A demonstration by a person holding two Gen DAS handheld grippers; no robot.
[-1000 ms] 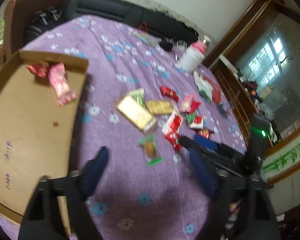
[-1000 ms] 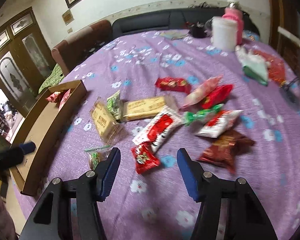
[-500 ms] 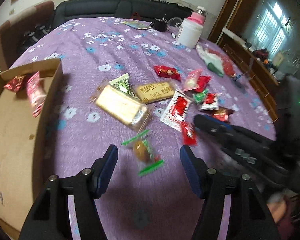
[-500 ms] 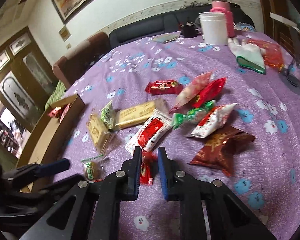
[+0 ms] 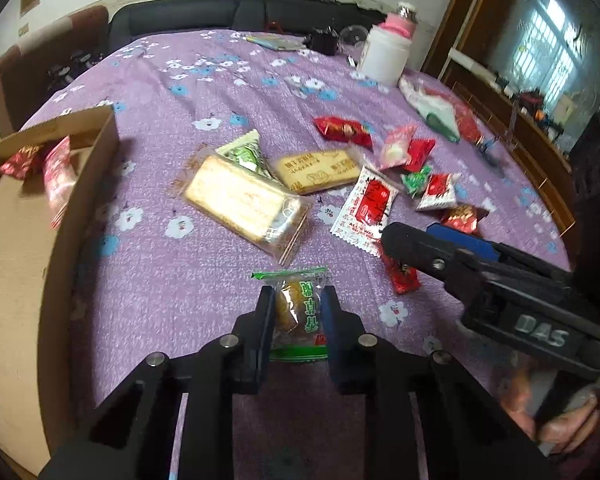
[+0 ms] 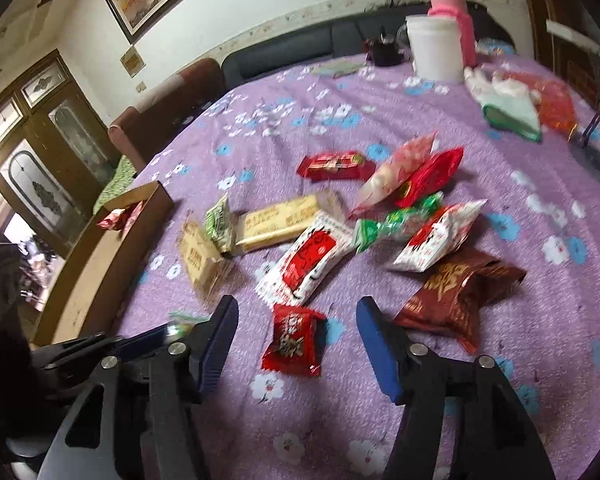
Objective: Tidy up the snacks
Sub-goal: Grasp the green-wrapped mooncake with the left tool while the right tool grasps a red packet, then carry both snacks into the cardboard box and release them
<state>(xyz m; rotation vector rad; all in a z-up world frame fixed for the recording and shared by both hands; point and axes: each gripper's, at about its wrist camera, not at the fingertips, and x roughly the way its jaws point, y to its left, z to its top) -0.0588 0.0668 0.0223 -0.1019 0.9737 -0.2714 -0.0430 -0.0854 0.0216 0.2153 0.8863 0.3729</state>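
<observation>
My left gripper (image 5: 296, 300) is shut on a clear green-edged snack packet (image 5: 298, 312) lying on the purple tablecloth. My right gripper (image 6: 296, 316) is open with a small red snack packet (image 6: 294, 340) between its fingers on the cloth. The right gripper also shows at the right of the left wrist view (image 5: 440, 248). A cardboard box (image 5: 16, 248) at the left holds two red and pink packets (image 5: 56, 172). Several more snacks lie in the middle: a yellow biscuit pack (image 5: 240, 200), a white and red packet (image 6: 312, 260), a brown packet (image 6: 460, 292).
A white tub (image 6: 434, 52) and pink bottle (image 6: 454, 12) stand at the table's far side, with a glove (image 6: 508, 108) and red bag (image 6: 552, 104) near them. A dark sofa (image 5: 240, 12) and brown chair (image 6: 172, 108) lie beyond the table.
My left gripper moved forward and shut on the green-edged packet. My right gripper, shut half a second ago, has opened around the small red packet.
</observation>
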